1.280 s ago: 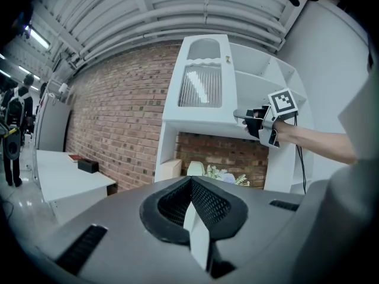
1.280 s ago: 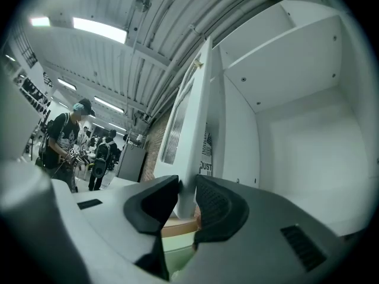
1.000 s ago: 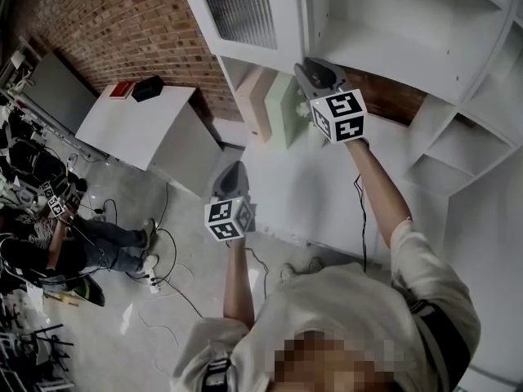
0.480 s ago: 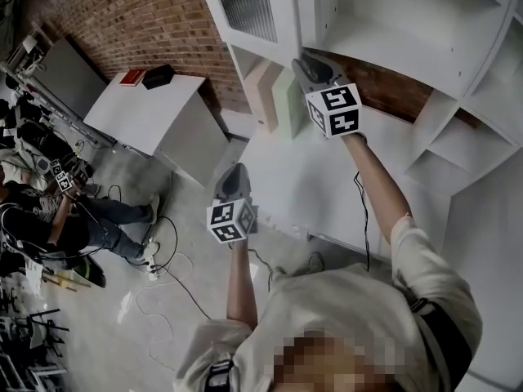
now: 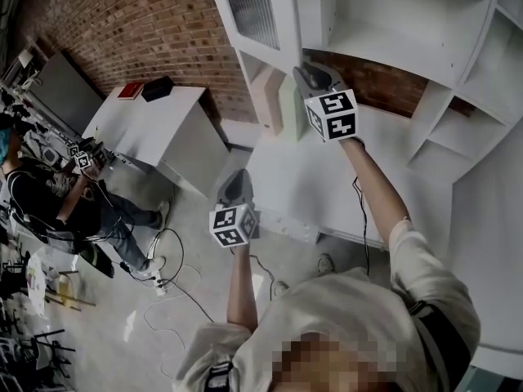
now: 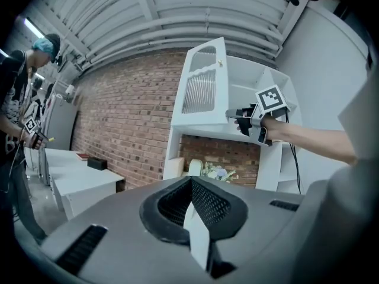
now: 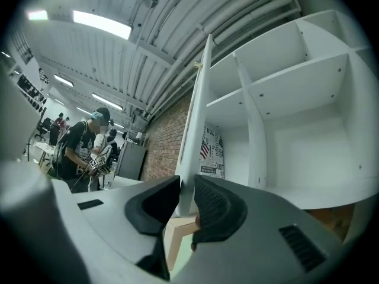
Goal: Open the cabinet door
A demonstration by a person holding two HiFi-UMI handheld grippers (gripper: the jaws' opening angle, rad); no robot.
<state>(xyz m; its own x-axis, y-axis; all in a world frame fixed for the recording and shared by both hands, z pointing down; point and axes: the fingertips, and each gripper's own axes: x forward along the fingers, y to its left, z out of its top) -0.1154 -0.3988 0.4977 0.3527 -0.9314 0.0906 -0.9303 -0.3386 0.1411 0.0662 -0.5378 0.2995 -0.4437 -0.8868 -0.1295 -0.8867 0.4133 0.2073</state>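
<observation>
Head view, left to right. A person in a dark top (image 5: 49, 202) stands at 9 o'clock on the grey floor. A white flat-topped table (image 5: 155, 133) sits at 10 o'clock against the red brick wall (image 5: 139, 31), bearing a red book (image 5: 131, 91) and, just beside it, a black box (image 5: 158, 88). The left gripper (image 5: 237, 178) hangs near the centre, well apart from any furniture. In its own view its jaws are pressed together with nothing between them (image 6: 192, 209). The white cabinet door with a slatted upper panel (image 5: 257, 15) lies at 12 o'clock, swung out from the white open-shelved cabinet (image 5: 409, 39), which fills 1 to 3 o'clock. In the left gripper view the door (image 6: 201, 87) stands upright. Its slatted insert has a scalloped head, and a small knob (image 6: 220, 63) sits near the top of the free edge. The bare shelves show at its 3 o'clock side. The right gripper (image 5: 309, 73) is at the door's lower free edge. In its own view the door (image 7: 195, 129) stands edge-on at 12 o'clock, with its lower end between the dark ribbed pads (image 7: 216, 209). The jaws are narrow and clamped on that edge.
</observation>
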